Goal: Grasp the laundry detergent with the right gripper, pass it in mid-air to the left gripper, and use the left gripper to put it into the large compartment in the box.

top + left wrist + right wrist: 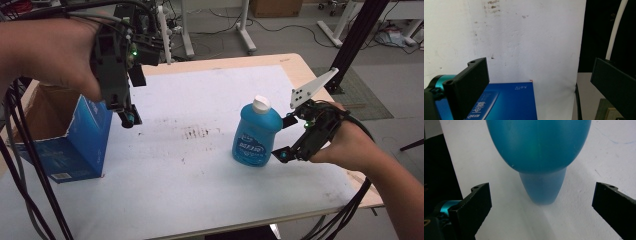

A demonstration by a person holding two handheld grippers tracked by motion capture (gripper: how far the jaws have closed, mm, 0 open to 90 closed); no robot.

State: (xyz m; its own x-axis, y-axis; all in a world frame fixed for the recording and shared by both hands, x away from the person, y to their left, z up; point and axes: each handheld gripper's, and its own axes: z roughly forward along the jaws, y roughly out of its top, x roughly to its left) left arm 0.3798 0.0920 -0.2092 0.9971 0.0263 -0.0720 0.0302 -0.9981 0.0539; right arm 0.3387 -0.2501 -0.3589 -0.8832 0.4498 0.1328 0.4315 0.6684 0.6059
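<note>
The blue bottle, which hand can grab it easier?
Probably the right. The right gripper sits open just beside the blue bottle, jaws either side of it. The left gripper hangs open far off, above the blue box.

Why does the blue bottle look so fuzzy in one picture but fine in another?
In the right gripper view the bottle sits too close, so it blurs while the jaws stay crisp; in the high view it is sharp, label visible, casting only a faint shadow.

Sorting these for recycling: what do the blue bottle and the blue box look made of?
The blue bottle looks like translucent plastic, smooth and slightly glossy, with a white cap. The blue box looks like printed cardboard: its torn open top shows a brown inside, and the outside has a slight sheen.
</note>
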